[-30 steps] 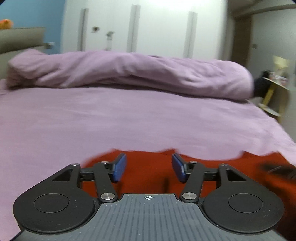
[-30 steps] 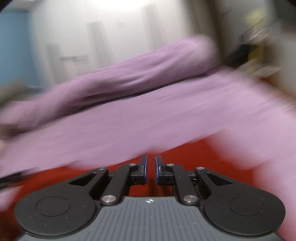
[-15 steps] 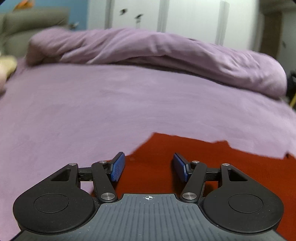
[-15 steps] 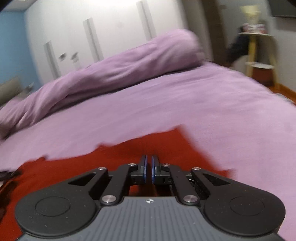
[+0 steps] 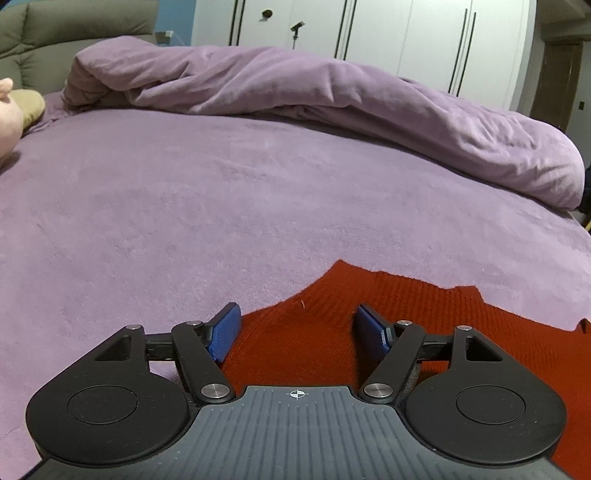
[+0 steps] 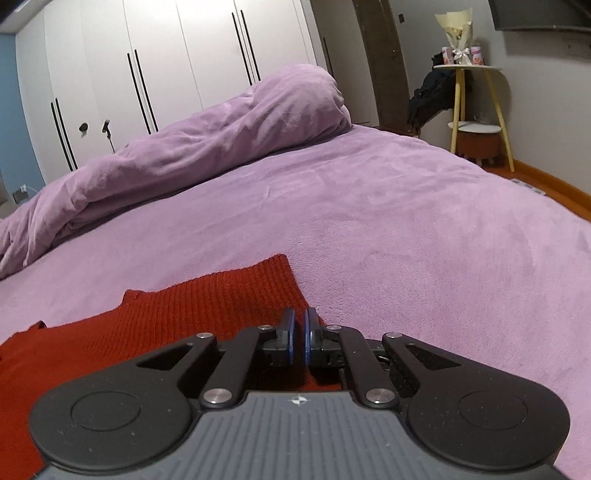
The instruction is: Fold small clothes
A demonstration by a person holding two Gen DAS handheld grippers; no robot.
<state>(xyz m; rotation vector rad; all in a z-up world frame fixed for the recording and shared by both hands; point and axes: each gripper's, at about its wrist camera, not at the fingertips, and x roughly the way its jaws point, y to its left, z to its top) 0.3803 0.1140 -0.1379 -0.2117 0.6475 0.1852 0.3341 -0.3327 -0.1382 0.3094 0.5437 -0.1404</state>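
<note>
In the left wrist view, the left hand-held gripper (image 5: 297, 326) is released: its two blue pads (image 5: 222, 332) stand wide apart and nothing is between them. It sits low over the near left part of a red knitted sweater (image 5: 369, 306), which lies flat on the bed (image 5: 184, 221). The left pad is at the left edge of the sweater, where the red cloth meets the purple sheet, and the right pad is above the red knit. The far edge of the sweater makes a small peak and then a step toward the right. Behind, a rolled purple duvet (image 5: 332, 96) lies across the far side of the bed. A white wardrobe (image 5: 369, 33) stands behind it, and a pink and yellow soft toy (image 5: 14, 107) is at the left edge.

In the right wrist view, the right hand-held gripper (image 6: 297, 341) is clenched, its blue pads (image 6: 289, 338) almost touching. They are at the right edge of the red knitted sweater (image 6: 166, 317), and it seems that a thin fold of the knit is pinched between them. The sweater spreads to the left on the bed (image 6: 406, 240). At the far right stands a yellow side table (image 6: 472, 96) with a wrapped bouquet (image 6: 456, 33) on top.
</note>
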